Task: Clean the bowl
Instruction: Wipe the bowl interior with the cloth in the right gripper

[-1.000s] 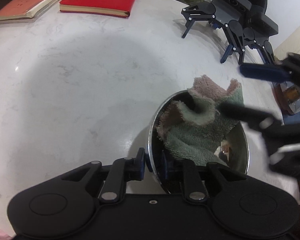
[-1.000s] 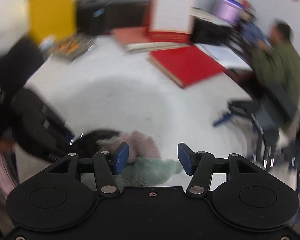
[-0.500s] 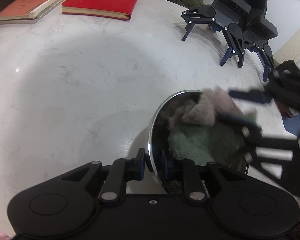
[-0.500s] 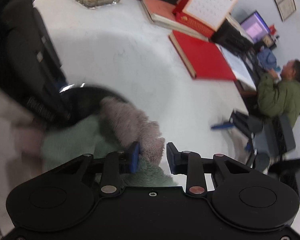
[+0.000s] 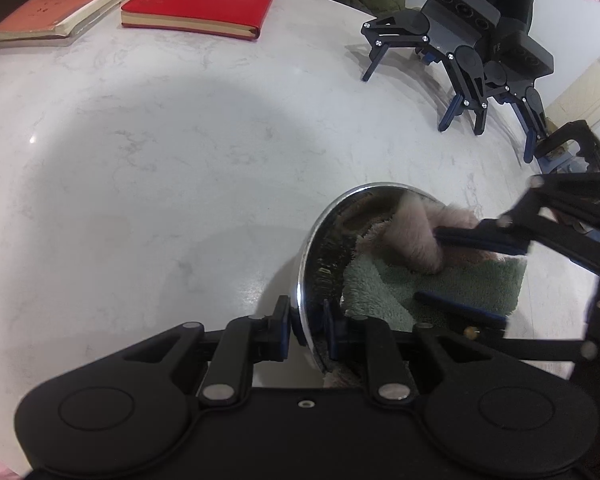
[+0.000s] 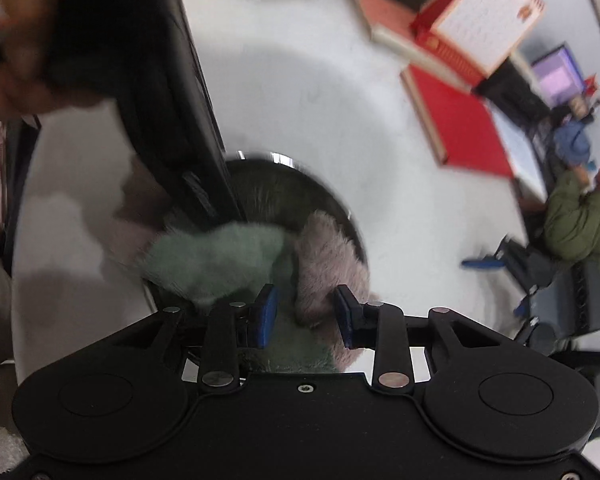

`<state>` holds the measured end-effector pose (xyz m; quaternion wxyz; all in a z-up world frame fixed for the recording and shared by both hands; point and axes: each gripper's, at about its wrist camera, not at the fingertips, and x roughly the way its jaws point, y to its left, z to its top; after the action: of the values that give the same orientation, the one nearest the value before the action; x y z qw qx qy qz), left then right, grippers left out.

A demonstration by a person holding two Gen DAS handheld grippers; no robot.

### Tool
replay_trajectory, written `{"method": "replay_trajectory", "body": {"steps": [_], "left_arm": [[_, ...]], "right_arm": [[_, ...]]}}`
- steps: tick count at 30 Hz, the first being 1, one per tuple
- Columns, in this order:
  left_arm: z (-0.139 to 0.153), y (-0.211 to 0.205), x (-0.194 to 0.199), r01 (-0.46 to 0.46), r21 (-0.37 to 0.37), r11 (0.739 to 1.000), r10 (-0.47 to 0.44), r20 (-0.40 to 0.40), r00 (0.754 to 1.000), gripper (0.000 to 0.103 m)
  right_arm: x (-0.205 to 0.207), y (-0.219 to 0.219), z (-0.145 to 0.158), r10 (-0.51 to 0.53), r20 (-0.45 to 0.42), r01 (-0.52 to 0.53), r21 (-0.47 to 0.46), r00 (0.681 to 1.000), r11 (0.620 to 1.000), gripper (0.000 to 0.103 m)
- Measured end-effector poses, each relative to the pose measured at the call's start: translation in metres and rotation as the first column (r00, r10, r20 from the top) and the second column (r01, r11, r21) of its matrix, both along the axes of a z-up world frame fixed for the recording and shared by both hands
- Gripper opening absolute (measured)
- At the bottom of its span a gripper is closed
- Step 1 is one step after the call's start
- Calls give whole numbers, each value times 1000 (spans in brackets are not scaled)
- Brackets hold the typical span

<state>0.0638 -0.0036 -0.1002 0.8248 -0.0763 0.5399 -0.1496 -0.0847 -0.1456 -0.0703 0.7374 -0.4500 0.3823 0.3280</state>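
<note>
Steel bowl [image 5: 320, 264]: stood on marble surface [image 5: 160, 160], rim clamped by left gripper [image 5: 306, 326] to steady it. Right gripper [image 6: 305, 316]: fingers apart around plush cloth [image 6: 220, 256] inside, for wiping.

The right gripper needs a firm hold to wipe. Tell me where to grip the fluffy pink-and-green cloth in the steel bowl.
Grip the upright pink fold of the fluffy pink-and-green cloth, from above the steel bowl. It bunches up between the open right gripper fingers; the green part lies flat.
</note>
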Motion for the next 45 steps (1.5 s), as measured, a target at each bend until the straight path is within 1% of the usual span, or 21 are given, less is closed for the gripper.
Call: {"method": "replay_trajectory", "body": {"steps": [3,5,6,8,12,14,17,19,22,24,27,29,32,34,35,37,39,40,41,42,45], "left_arm": [[-1,0,0,-2,-4,1000,2,1,1000,16],[-2,0,0,-2,-8,1000,2,0,1000,16],[-2,0,-1,-1,-9,1000,1,1,1000,16],[-2,0,-1,2,-10,1000,-2,1,1000,16],[-3,1,-1,13,-11,1000,-13,-3,1000,16],[-2,1,-1,21,-10,1000,-21,-6,1000,16],[-2,2,-1,30,-11,999,-30,-10,999,16],[-2,3,-1,28,-14,1000,-28,-11,1000,16],[-3,3,0,23,-18,1000,-23,-6,1000,16],[-3,1,1,20,-21,1000,-20,-4,1000,16],[-4,1,2,18,-27,999,-18,-5,1000,16],[-4,1,2,19,-30,999,-19,-7,1000,16],[-4,0,3,23,-26,999,-23,-9,1000,16],[-4,0,3,24,-26,999,-24,-11,1000,16],[-4,0,4,24,-26,999,-24,-12,1000,16],[-4,-1,4,23,-27,999,-24,-13,1000,16],[-4,3,1,19,-31,999,-19,-11,1000,16],[-4,3,2,17,-34,999,-17,-11,1000,16],[-4,3,2,15,-38,999,-16,-12,1000,16],[-4,3,2,14,-40,999,-15,-12,1000,16],[-4,2,1,17,-40,999,-17,-11,1000,16]], "right_arm": [[9,4,-2,-56,-79,57,11,995,998,33],[13,3,-3,-84,-147,87,15,986,996,31],[14,3,-4,-90,-164,94,19,982,995,31],[15,2,-5,-100,-220,111,37,970,993,25],[16,11,-8,-51,-197,63,54,979,997,24],[17,18,-11,-22,-119,26,31,993,999,24],[19,26,-12,44,-65,-44,5,997,999,23],[21,27,-12,61,-59,-61,3,996,998,22],[23,23,-15,51,-80,-50,13,996,999,18],[23,18,-14,31,-99,-31,8,995,1000,18],[18,10,-12,-7,-172,7,1,985,1000,18],[14,8,-13,-8,-218,14,22,976,1000,18],[11,18,-14,44,-203,-38,32,978,999,18],[14,26,-12,58,-142,-55,25,988,998,18],[16,30,-12,65,-111,-63,21,992,998,15],[20,30,-8,63,-93,-62,18,994,998,15],[21,26,-5,45,-95,-45,11,994,999,15],[18,24,-6,40,-101,-41,-10,994,999,15],[12,19,-10,37,-129,-43,-42,991,998,15],[11,20,-10,37,-135,-44,-45,990,998,15],[2,20,-14,28,-197,-38,-49,980,998,16]]}}
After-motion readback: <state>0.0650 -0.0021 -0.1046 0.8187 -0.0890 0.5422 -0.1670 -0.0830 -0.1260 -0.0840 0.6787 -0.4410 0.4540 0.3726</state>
